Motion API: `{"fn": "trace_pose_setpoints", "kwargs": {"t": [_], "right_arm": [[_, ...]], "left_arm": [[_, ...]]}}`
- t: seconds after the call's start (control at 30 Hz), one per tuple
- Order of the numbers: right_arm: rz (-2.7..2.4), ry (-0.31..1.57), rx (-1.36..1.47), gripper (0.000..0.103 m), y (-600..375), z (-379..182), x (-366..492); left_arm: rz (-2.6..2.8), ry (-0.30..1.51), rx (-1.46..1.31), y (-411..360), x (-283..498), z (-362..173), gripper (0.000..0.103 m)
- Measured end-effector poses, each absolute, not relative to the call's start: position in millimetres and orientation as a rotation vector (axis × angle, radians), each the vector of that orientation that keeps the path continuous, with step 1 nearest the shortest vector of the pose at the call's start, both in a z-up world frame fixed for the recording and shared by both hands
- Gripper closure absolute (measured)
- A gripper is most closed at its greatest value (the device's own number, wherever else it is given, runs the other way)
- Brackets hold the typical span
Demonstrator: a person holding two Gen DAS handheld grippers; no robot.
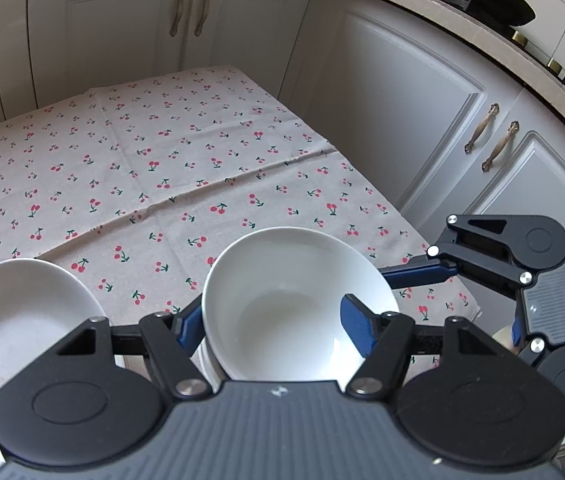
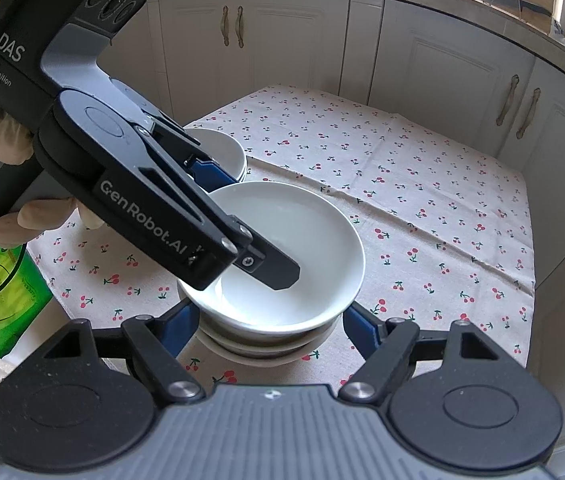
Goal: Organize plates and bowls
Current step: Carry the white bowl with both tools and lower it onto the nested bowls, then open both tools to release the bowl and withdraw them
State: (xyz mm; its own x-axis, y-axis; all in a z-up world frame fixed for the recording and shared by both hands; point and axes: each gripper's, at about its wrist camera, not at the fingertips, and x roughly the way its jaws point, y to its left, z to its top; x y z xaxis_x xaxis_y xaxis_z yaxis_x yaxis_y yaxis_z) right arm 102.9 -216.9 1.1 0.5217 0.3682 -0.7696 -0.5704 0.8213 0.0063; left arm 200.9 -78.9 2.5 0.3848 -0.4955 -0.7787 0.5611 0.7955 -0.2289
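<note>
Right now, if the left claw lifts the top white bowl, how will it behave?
The top bowl looks glossy and glazed, so it may slip. Rigid, probably ceramic: likely to chip if dropped. Sitting loosely on the stack, it should lift off freely.

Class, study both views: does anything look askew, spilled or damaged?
The top bowl sits tilted on its stack, the left gripper pinching its rim. The tablecloth is creased. Nothing spilled or broken.

Two stacks of white bowls sit on the tablecloth (image 2: pixel 422 184): the near stack (image 2: pixel 282 320) shows three bowls, the stack behind it (image 2: pixel 226 152) at least two. Two grippers reach over the near stack.
</note>
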Motion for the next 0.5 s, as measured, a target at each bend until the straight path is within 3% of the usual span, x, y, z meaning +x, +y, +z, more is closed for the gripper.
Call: {"fn": "trace_pose_setpoints", "kwargs": {"t": [0.5], "right_arm": [[0.578, 0.863, -0.238, 0.02, -217.2, -0.3, 105.0]], "left_arm": [[-0.673, 0.963, 0.088, -79.3, 201.7, 2.1, 0.034]]}}
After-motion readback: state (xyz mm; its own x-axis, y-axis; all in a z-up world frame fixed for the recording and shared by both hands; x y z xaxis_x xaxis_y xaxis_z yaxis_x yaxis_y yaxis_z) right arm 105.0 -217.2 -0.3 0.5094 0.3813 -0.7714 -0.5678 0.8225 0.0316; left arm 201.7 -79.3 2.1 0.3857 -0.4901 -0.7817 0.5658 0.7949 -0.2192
